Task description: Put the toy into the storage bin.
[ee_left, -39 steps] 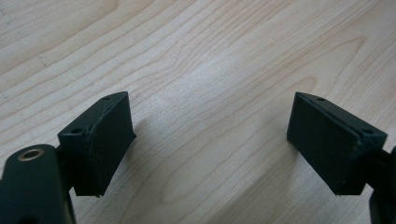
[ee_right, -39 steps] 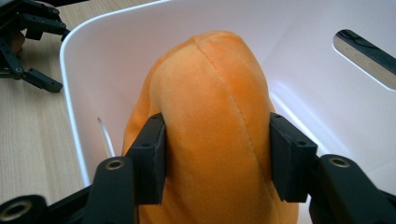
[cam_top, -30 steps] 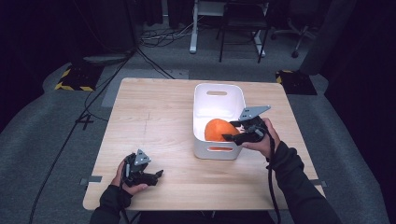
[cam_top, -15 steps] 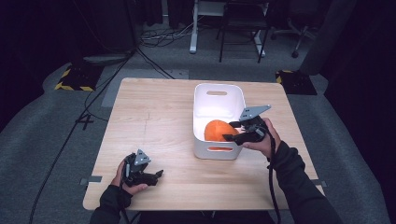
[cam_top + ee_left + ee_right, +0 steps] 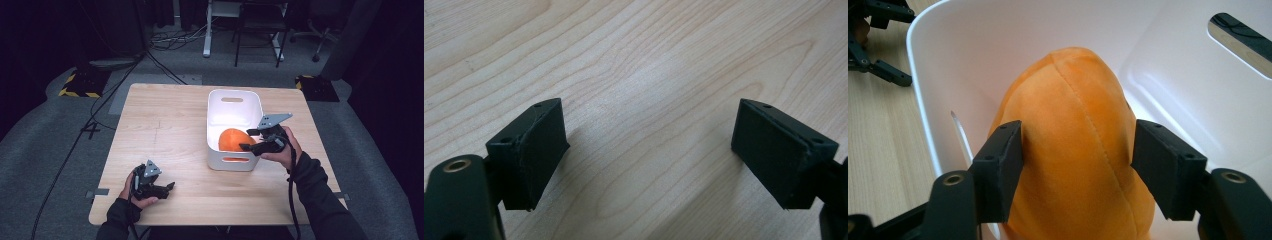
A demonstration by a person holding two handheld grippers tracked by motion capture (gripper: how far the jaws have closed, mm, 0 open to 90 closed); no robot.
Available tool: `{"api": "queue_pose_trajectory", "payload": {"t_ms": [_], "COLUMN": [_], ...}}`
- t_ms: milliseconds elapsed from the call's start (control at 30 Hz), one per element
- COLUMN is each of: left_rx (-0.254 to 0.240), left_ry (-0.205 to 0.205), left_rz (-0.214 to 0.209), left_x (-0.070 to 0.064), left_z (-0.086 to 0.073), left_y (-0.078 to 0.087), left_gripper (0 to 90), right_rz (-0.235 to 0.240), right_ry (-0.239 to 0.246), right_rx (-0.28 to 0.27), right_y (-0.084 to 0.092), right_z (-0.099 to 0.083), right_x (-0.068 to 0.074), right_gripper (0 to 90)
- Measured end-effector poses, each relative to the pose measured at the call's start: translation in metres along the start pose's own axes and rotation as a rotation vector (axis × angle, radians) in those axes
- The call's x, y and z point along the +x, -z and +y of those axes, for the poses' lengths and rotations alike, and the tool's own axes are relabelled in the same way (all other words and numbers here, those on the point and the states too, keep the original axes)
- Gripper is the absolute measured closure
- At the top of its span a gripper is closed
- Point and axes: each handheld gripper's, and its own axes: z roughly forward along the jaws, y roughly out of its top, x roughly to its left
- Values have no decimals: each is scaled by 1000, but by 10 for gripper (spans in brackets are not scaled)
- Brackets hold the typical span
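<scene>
High view, plush: the orange plush (image 5: 231,139) lies inside the white bin (image 5: 235,95), at the bin's 6 o'clock end, near the person.
High view, right gripper: the right gripper (image 5: 246,140) reaches over the bin's 3 o'clock rim with its jaws on either side of the plush. I judge this to be the put-down, which is why the hand sits low at the wall.
High view, left gripper: the left gripper (image 5: 167,187) rests at the table's (image 5: 165,125) 7 o'clock corner, well apart from the bin. It is parked out of the way, with no part in this step.
Left gripper view, jaws: the left gripper (image 5: 649,150) is spread wide over bare table (image 5: 649,60) wood, with nothing between the jaws. The high view is too small to show that gap.
Right gripper view, grip: the right gripper (image 5: 1078,170) has just been opening. The plush (image 5: 1073,100) is between the jaws, and the pads sit at its flanks without denting it, so I read it as let go.
Right gripper view, extra: this view shows the plush's seam and its lean against the near bin (image 5: 973,60) wall. The left gripper (image 5: 873,30) is at 10 o'clock.
High view, extra: it alone gives the whole layout of the table.
</scene>
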Motion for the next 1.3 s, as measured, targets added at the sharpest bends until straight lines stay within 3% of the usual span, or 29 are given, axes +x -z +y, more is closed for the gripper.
{"api": "queue_pose_trajectory", "payload": {"t_ms": [333, 633, 1067, 1300], "left_rx": [-3, 0, -3, -3], "left_ry": [-3, -4, -3, 1], "left_rz": [5, 3, 5, 3], "left_x": [0, 0, 0, 0], "left_z": [0, 0, 0, 0], "left_y": [0, 0, 0, 0], "left_gripper": [148, 148, 148, 148], "right_rz": [-7, -73, -199, -227], "right_ry": [8, 27, 32, 40], "right_rx": [-57, -105, -101, -108], "right_y": [7, 18, 31, 39], "right_z": [1, 2, 5, 5], "right_x": [0, 2, 6, 7], "right_gripper": [294, 240, 215, 211]}}
